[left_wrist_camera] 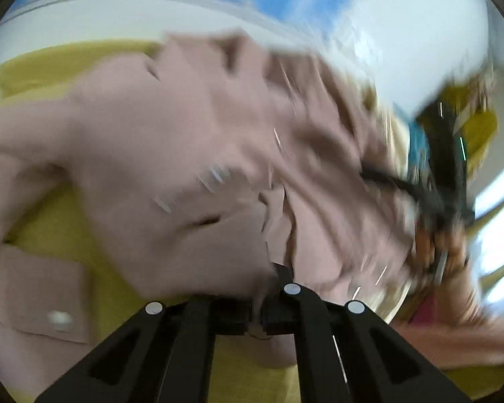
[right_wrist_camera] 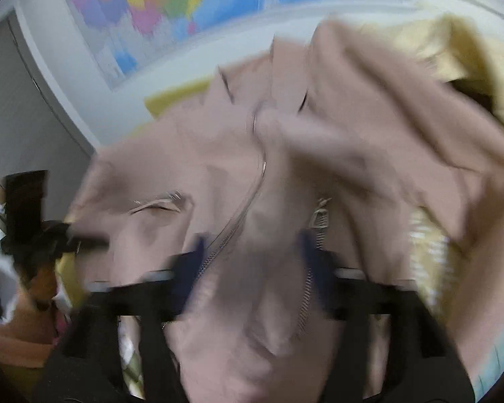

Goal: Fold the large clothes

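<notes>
A large dusty-pink zip jacket (left_wrist_camera: 171, 154) lies crumpled on a yellow cover (left_wrist_camera: 67, 63), blurred by motion. My left gripper (left_wrist_camera: 260, 305) is shut on a fold of the jacket at its near edge. In the right wrist view the jacket (right_wrist_camera: 258, 181) fills the middle, with its metal zip (right_wrist_camera: 248, 201) and zip pull (right_wrist_camera: 319, 215) showing. My right gripper (right_wrist_camera: 252, 268) stands open with the jacket cloth bunched between its blue-padded fingers (right_wrist_camera: 191, 268). The other gripper shows at the right of the left wrist view (left_wrist_camera: 436, 208) and at the left of the right wrist view (right_wrist_camera: 43, 231).
A coloured world map (right_wrist_camera: 158, 6) hangs on the white wall behind. A grey door (right_wrist_camera: 23, 110) stands at the left. The yellow cover (right_wrist_camera: 480, 67) is rumpled at the far right. A sleeve cuff with a button (left_wrist_camera: 58, 317) lies at the lower left.
</notes>
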Available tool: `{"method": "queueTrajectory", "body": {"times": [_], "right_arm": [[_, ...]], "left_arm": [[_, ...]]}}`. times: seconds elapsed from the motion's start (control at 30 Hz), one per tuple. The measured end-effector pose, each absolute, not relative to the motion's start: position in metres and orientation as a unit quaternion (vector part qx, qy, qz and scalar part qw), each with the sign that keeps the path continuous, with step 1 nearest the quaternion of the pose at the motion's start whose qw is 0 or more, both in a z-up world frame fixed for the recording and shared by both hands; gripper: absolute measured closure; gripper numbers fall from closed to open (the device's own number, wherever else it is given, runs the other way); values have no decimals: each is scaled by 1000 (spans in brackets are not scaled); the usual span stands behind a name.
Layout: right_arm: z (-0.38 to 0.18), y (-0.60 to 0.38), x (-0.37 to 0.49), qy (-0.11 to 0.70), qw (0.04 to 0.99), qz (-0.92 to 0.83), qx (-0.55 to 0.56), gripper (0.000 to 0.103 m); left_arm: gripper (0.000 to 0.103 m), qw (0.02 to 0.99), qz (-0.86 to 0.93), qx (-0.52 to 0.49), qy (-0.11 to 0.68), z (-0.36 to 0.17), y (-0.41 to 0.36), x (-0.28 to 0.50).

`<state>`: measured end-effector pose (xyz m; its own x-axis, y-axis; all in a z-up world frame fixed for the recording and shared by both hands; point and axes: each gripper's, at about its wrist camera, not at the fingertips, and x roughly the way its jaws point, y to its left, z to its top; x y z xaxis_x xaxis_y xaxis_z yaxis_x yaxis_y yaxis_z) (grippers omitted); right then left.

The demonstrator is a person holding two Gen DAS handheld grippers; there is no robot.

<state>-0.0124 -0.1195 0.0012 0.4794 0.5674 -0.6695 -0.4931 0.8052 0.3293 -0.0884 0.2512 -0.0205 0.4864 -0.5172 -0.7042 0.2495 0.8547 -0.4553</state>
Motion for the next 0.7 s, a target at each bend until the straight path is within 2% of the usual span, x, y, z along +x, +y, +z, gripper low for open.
{"method": "queueTrajectory", "body": {"times": [0.07,0.13,0.2,0.23,0.27,0.37,0.43,0.47,0.5,0.53,0.57,0.6,0.63,0.7], "right_arm": [[14,-152,-33,385,873,294,52,28],[12,-176,-45,396,870,285,70,25],[-3,-196,-56,425,859,275,74,25],[-10,-197,-58,437,856,267,68,25],[-20,-200,-62,453,852,256,63,25],[-39,-205,-68,477,831,271,86,26],[-44,-203,-70,475,827,285,96,24],[-44,-201,-69,472,827,289,98,24],[-45,-197,-68,471,827,292,93,30],[-45,-192,-69,468,828,296,88,44],[-45,-189,-65,471,821,309,94,83],[-47,-186,-64,478,813,317,105,92],[-46,-183,-64,481,808,322,114,93],[-33,-185,-71,467,802,347,136,94]], "left_arm": [[100,849,-217,-192,443,-8,278,-90],[99,854,-204,-183,443,-6,286,-94],[81,854,-194,-157,456,-14,283,-98],[61,850,-198,-156,463,-19,282,-99],[45,846,-209,-157,465,-23,282,-101],[29,834,-239,-147,475,-34,274,-107],[15,840,-229,-122,477,-42,267,-109],[14,845,-223,-113,474,-45,265,-108],[14,842,-230,-111,474,-49,260,-105],[22,839,-234,-112,478,-52,256,-101],[51,834,-238,-112,485,-56,249,-96],[67,829,-244,-109,492,-58,244,-92],[92,824,-247,-115,497,-56,242,-90],[96,822,-258,-141,488,-40,248,-94]]}}
